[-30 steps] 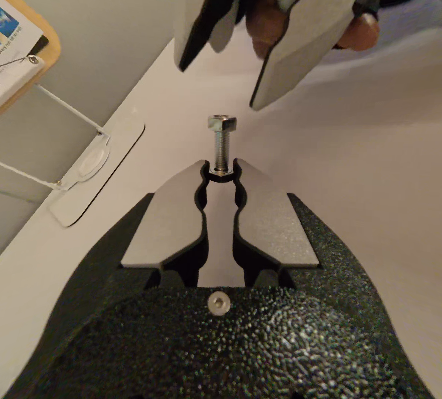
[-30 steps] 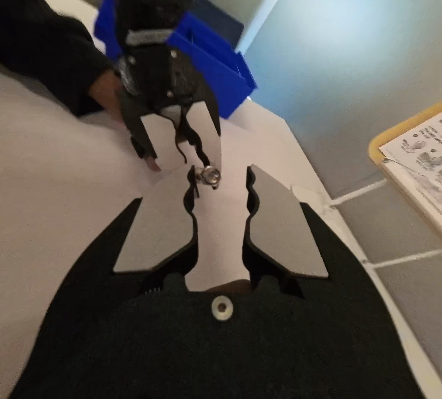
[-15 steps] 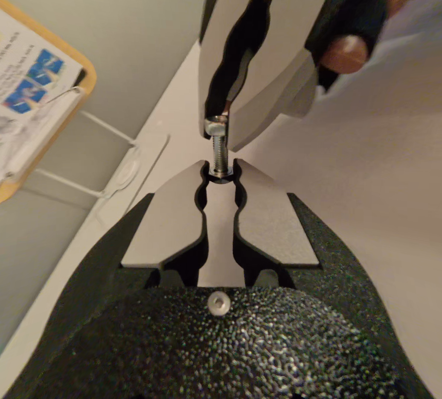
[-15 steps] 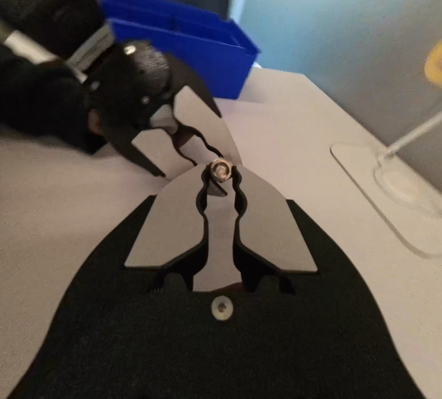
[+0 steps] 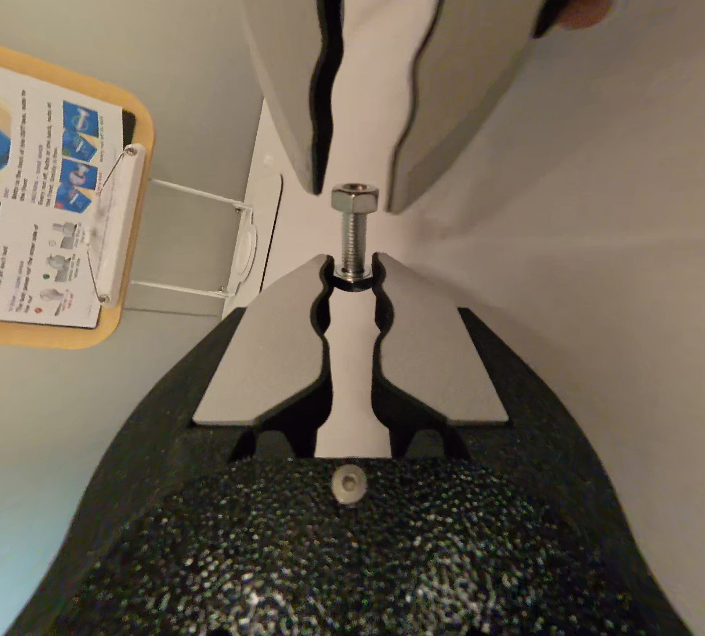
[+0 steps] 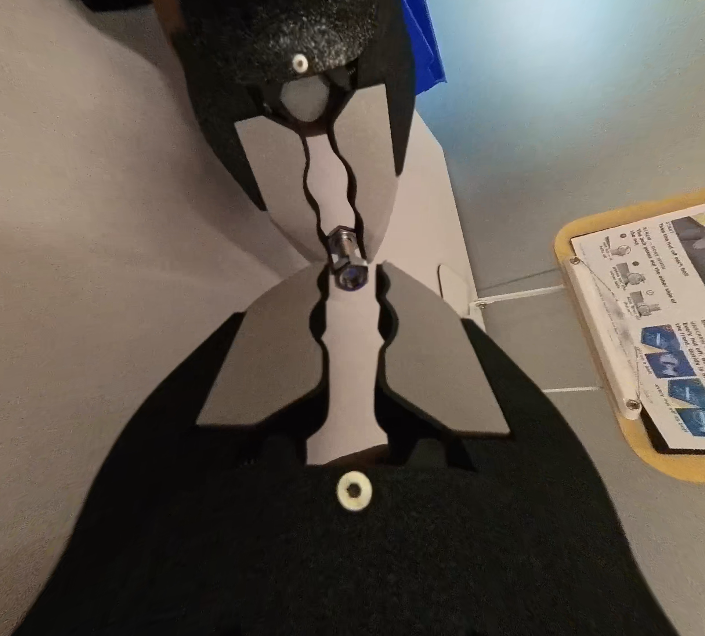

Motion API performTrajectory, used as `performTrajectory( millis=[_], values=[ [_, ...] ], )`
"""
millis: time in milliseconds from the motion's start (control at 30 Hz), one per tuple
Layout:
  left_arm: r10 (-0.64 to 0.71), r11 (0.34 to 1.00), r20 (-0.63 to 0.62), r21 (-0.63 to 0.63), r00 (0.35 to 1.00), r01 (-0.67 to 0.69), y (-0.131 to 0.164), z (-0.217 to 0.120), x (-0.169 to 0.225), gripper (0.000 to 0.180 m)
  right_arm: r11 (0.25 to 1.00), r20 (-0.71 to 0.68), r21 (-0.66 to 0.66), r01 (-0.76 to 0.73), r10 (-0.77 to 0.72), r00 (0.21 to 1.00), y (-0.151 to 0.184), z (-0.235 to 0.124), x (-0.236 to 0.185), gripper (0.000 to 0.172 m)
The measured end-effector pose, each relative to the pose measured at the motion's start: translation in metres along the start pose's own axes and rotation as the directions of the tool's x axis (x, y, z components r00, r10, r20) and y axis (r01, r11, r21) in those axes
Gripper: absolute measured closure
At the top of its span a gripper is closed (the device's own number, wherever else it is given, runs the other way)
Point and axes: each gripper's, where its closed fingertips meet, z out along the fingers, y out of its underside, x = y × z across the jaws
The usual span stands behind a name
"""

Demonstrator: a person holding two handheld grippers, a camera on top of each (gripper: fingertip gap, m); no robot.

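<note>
Clipboard [image 5: 68, 194]: cut off by left edge of left wrist view; print too small to tell. Blue bin [image 6: 416, 19]: mostly hidden behind left gripper [image 6: 345, 236]. Hand [image 5: 587, 0]: cut off at top edge. Surface [image 6: 68, 198]: blurred at left.

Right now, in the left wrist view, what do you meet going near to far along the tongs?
Left tongs clamped on the bolt's head → threaded shank → hex nut → right tongs, standing apart from the nut.
</note>
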Motion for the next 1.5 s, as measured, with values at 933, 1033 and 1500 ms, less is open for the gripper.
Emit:
performTrajectory(
  millis=[933, 1033, 1500],
  values=[
    [0.13, 0.99, 0.089, -0.063, 0.987, -0.125, 0.0, -0.003, -0.008, 0.162, 0.363, 0.195, -0.155, -0.919, 0.923, 0.332, -0.003, -0.004, 0.004, 0.148],
    [0.081, 0.994, 0.071, -0.073, 0.994, -0.076, 0.004, -0.002, -0.008, 0.162, 0.718, 0.1, -0.004, -0.696, 0.693, 0.714, -0.004, -0.009, 0.021, 0.132],
    [0.122, 0.99, 0.064, -0.072, 0.99, -0.118, 0.002, -0.002, -0.002, 0.162, 0.381, 0.112, -0.163, -0.91, 0.924, 0.366, -0.004, -0.003, 0.003, 0.155]
  ],
)
